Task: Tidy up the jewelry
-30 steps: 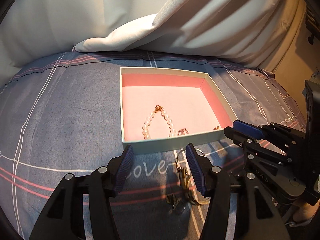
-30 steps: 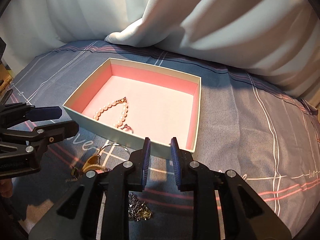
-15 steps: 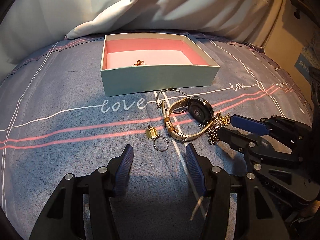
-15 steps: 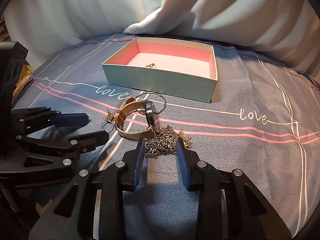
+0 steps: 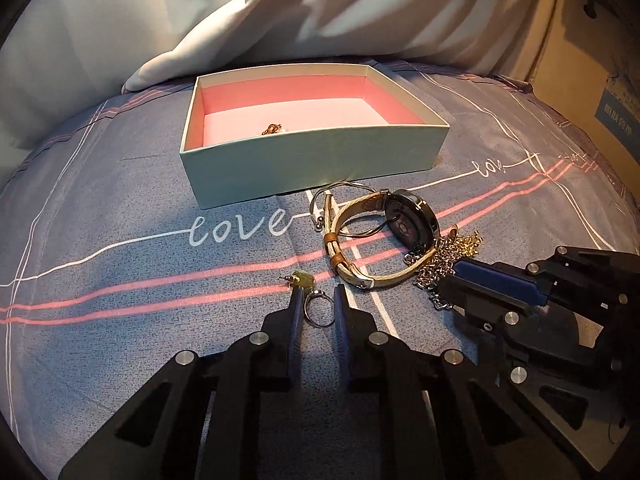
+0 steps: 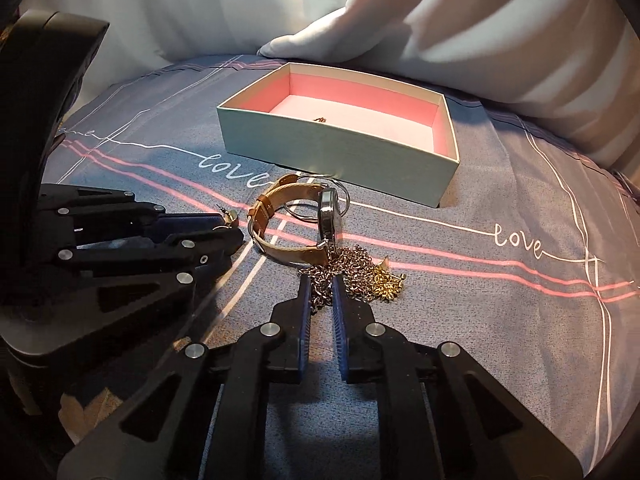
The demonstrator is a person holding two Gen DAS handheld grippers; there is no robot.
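— What's the setting?

— A grey-blue bedspread with pink and white stripes and the word "love" stitched on it, with white bedding heaped along its far edge.

— And the jewelry?

— Most of it lies loose on the spread, just in front of a pale green box with a pink lining. A small ring lies nearest the left wrist camera, and a yellow-stoned earring lies at the ring's far end. Beside them is a watch on a tan strap, standing on its edge, with a thin silver bangle behind it, close to the box wall. A tangle of silver and gold chain lies against the watch. Inside the box only a small gold piece peeks over the near wall.

— What are the grippers doing?

— The left gripper has just been closing, and its blue pads now stand narrow around the ring, pressing its sides. The right gripper has just been closing too; its pads are nearly together and pinch a bunch of the chain's silver links.

— How do the two sit?

— Side by side, low over the spread, each visible in the other's camera.
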